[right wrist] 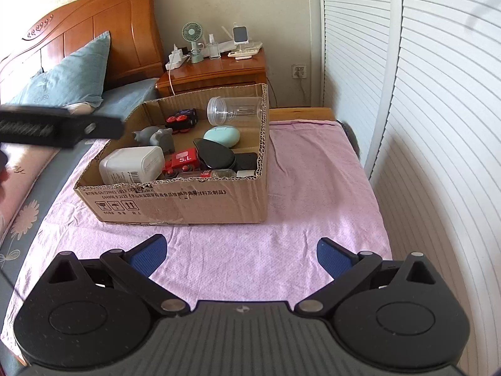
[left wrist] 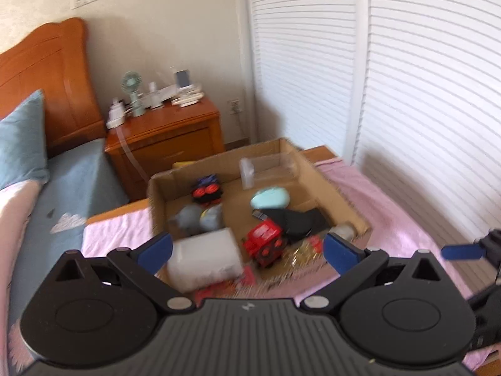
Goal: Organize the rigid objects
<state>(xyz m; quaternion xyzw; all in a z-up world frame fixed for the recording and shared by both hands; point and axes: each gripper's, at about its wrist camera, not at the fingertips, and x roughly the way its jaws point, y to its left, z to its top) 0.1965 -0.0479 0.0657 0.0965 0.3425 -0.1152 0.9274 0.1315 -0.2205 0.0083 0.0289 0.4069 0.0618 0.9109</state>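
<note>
Left wrist: left gripper (left wrist: 247, 250) jaws wide, empty, above cardboard box (left wrist: 332, 194); right gripper (right wrist: 241, 255) jaws wide, empty, over pink blanket (right wrist: 313, 172).

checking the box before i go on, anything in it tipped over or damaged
The clear jar lies on its side at the back of the box, and the white container lies tipped at the front left. The box's front rim is torn and ragged. Nothing looks spilled.
</note>
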